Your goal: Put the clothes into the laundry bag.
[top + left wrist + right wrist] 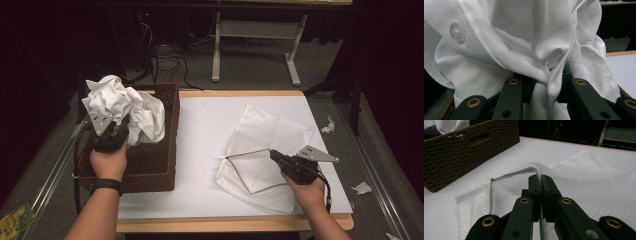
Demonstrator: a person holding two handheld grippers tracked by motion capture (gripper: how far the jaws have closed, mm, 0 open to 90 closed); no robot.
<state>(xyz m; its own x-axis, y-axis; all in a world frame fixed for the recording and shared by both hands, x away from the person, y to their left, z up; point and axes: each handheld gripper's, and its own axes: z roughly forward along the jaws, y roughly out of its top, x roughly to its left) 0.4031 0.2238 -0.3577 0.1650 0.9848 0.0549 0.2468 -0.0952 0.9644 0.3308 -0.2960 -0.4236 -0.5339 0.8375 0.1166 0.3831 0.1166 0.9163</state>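
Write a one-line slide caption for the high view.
Left gripper lifts a white shirt from the basket; right gripper pinches the mesh bag.

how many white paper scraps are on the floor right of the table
3 at least. One scrap lies by the table's far right corner, one beside its near right edge, one at the frame's bottom right corner. More may be hidden in the dark.

Shirt (122,107), upper left of the high view: plain white, with a white button. Basket (162,165) below it: dark brown weave. Mesh bag (260,145), centre right: white netting with a grey zipper edge. Table (200,130): white top, tan border.
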